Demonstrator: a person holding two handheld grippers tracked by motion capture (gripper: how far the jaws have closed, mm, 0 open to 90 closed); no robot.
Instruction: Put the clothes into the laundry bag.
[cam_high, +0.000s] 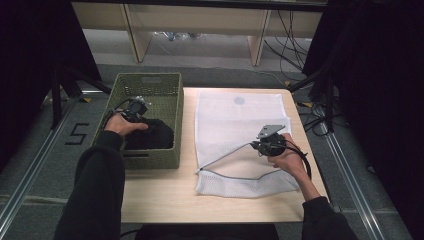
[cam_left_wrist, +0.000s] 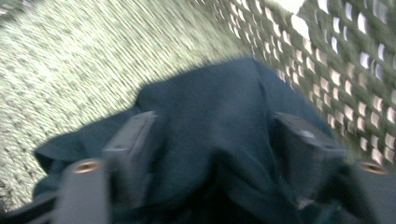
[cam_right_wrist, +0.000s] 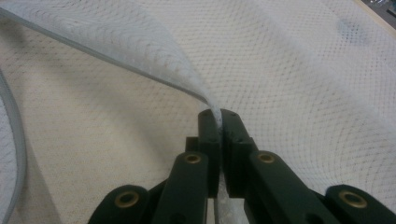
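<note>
A green woven basket (cam_high: 150, 76) stands at the table's left with a dark garment (cam_high: 159, 135) lying in it. My left gripper (cam_high: 142, 119) reaches down into the basket. In the left gripper view, blurred, its jaws (cam_left_wrist: 215, 126) stand apart with the dark garment (cam_left_wrist: 210, 93) bulging between them and the basket wall (cam_left_wrist: 350, 56) behind. A white mesh bag (cam_high: 235, 117) lies flat to the right. My right gripper (cam_high: 254, 145) is shut on the bag's upper layer and lifts it into a peak. The right gripper view shows its jaws (cam_right_wrist: 218, 114) pinching a fold of mesh (cam_right_wrist: 303, 70).
The bag's grey zipper edge (cam_high: 240, 176) curves along its near side, with the mouth gaping toward the basket. Bare wooden tabletop (cam_high: 160, 195) runs along the front. Cables (cam_high: 312, 117) trail off the right edge. Wooden shelf legs (cam_high: 137, 35) stand on the floor behind.
</note>
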